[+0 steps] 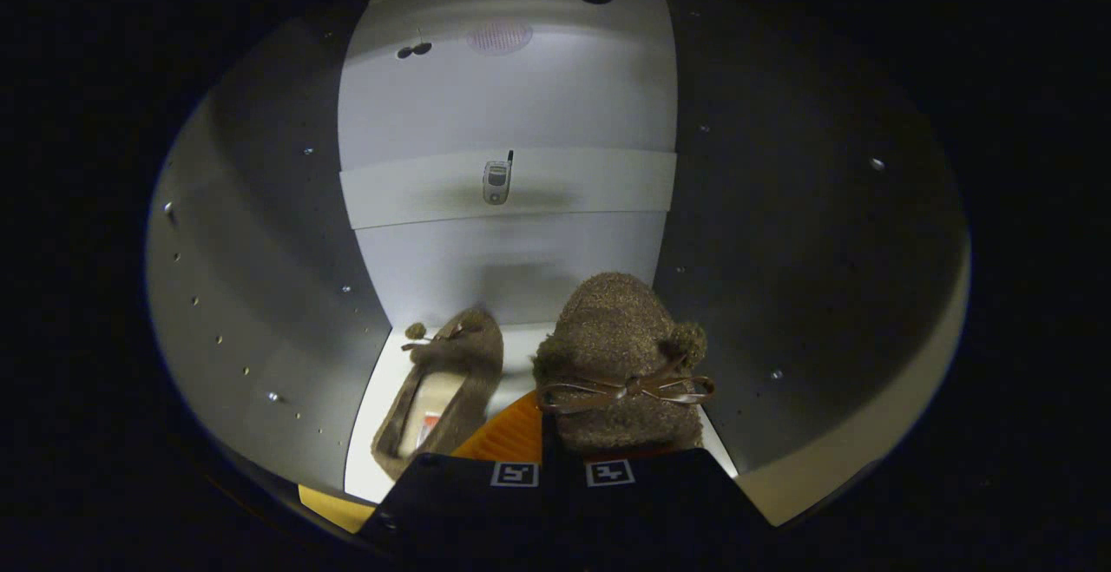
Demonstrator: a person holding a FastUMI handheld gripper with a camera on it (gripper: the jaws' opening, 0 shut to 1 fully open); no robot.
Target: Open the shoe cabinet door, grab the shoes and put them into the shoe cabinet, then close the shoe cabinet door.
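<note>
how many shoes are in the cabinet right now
2. One brown fuzzy shoe with a bow is held at the gripper, just ahead of its fingers; the other shoe lies beside it on the cabinet floor.

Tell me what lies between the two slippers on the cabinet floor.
In the gripper view, only bare white cabinet floor separates the left slipper from the right slipper, which the tongs are shut on.
</note>
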